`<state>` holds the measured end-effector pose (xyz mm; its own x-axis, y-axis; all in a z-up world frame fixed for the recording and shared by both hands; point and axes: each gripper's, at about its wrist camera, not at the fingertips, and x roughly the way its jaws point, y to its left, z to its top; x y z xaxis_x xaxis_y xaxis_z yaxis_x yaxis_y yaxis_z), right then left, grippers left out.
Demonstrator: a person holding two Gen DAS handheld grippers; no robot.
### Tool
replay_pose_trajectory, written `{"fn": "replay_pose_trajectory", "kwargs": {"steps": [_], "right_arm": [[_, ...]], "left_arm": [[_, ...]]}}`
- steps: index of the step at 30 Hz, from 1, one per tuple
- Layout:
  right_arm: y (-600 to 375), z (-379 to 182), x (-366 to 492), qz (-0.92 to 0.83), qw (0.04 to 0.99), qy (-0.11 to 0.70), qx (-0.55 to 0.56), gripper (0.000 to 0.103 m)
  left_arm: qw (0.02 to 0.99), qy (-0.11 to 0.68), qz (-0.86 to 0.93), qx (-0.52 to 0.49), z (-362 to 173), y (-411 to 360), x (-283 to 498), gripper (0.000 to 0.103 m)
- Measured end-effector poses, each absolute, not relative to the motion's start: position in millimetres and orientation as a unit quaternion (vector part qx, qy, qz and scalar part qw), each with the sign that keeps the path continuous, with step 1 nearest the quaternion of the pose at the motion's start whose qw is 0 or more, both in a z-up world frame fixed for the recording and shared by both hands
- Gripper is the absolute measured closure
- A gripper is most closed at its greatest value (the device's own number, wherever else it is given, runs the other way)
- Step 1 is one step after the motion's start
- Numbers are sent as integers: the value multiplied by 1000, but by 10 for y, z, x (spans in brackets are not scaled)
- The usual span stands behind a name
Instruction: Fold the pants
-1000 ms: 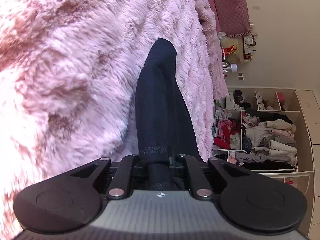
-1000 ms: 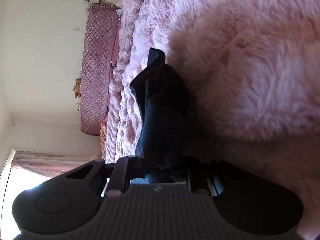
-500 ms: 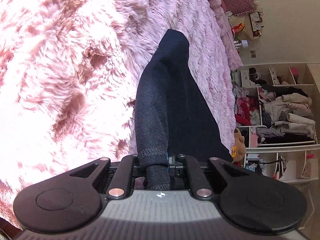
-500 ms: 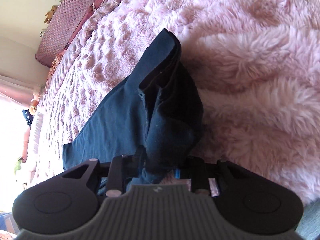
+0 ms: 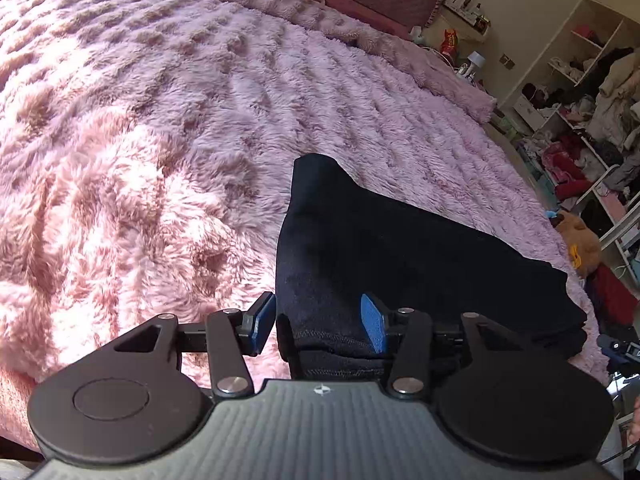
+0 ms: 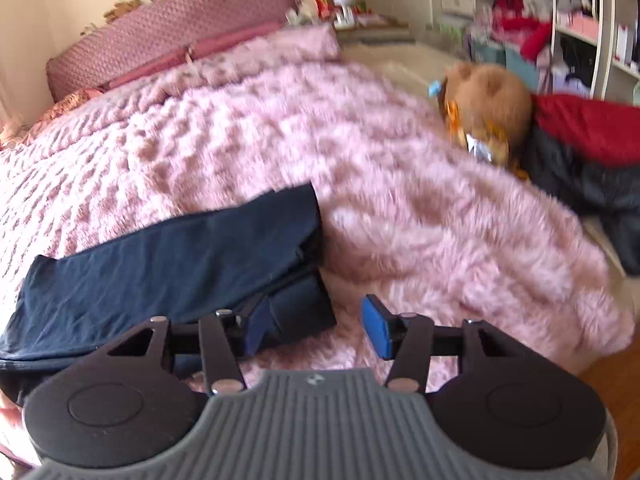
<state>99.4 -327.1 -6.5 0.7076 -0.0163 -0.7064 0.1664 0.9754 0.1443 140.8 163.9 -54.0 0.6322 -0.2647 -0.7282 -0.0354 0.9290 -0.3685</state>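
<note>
Dark navy pants [image 5: 400, 248] lie folded in a flat bundle on the fluffy pink blanket [image 5: 160, 140]. In the left wrist view my left gripper [image 5: 319, 322] hovers over the bundle's near left edge. Its jaws are opening; the hem sits between the blue pads [image 5: 374, 324], which do not press on it. In the right wrist view the pants [image 6: 168, 256] stretch to the left. My right gripper [image 6: 316, 328] is at their near right corner, jaws opening. The cloth touches only the left pad [image 6: 256, 328], and pink blanket [image 6: 400, 184] shows between the pads.
A brown plush bear [image 6: 484, 108] sits at the bed's right edge beside a heap of red and dark clothes [image 6: 580, 152]. Open shelves stuffed with clothes [image 5: 580, 92] stand beyond the bed. Pink pillows and a quilted headboard [image 6: 172, 36] line the far end.
Both grippers were shut on the pants and have opened, letting them go. Both views have rolled upright and drawn back. The pants now rest folded on the blanket.
</note>
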Motion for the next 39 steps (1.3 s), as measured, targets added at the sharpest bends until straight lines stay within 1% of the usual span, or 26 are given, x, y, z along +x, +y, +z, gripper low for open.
{"fn": "replay_pose_trajectory", "kwargs": {"steps": [1, 3, 5, 7, 9, 12, 15, 17, 19, 21, 24, 26, 27, 28, 29, 32, 36, 39], "right_arm": [[-3194, 4, 930, -38, 928, 359, 93, 55], [-2951, 95, 956, -15, 938, 339, 77, 63], [-2648, 98, 1111, 16, 939, 337, 62, 81], [-2376, 98, 1262, 59, 933, 348, 70, 86], [-2126, 109, 1313, 91, 927, 355, 76, 88], [-1751, 21, 1541, 93, 924, 367, 56, 89], [-1629, -172, 1858, 84, 913, 386, 103, 89], [-1523, -302, 2018, 95, 904, 401, 115, 90], [-1418, -428, 2235, 86, 905, 404, 99, 91], [-1358, -534, 2420, 71, 909, 401, 92, 91], [-1320, -720, 2695, 56, 904, 416, 86, 92], [-1307, -819, 2814, 49, 903, 421, 77, 96], [-1305, -867, 2857, 48, 900, 427, 74, 96], [-1311, -880, 2851, 50, 898, 430, 74, 96], [-1315, -880, 2818, 58, 897, 432, 73, 96], [-1362, -862, 2619, 87, 887, 446, 79, 96], [-1440, -881, 2207, 104, 878, 458, 87, 96], [-1556, -862, 1782, 116, 870, 463, 123, 96]], "left_arm": [[887, 424, -65, -171, -514, 1575, 1484, 49], [885, 425, -57, -183, -514, 1480, 1657, 48], [885, 427, -32, -184, -570, 1444, 1823, 48], [888, 431, -11, -159, -636, 1378, 1962, 48], [885, 440, -3, -148, -721, 1354, 2076, 48], [882, 441, -28, -163, -876, 1452, 2108, 48], [869, 450, -74, -191, -998, 1577, 2126, 47], [862, 456, -86, -205, -1023, 1648, 2160, 46], [849, 455, -111, -245, -1057, 1762, 2181, 43], [835, 452, -135, -283, -1108, 1886, 2173, 42], [807, 450, -165, -345, -1254, 2093, 2177, 42], [777, 461, -185, -385, -1356, 2209, 2221, 42], [765, 468, -193, -399, -1401, 2248, 2253, 40], [756, 472, -200, -407, -1433, 2269, 2272, 31], [747, 476, -210, -414, -1470, 2282, 2310, 25], [739, 488, -216, -412, -1526, 2230, 2342, 22], [744, 488, -216, -402, -1512, 2175, 2329, 22], [747, 484, -217, -400, -1491, 2151, 2283, 23]]}}
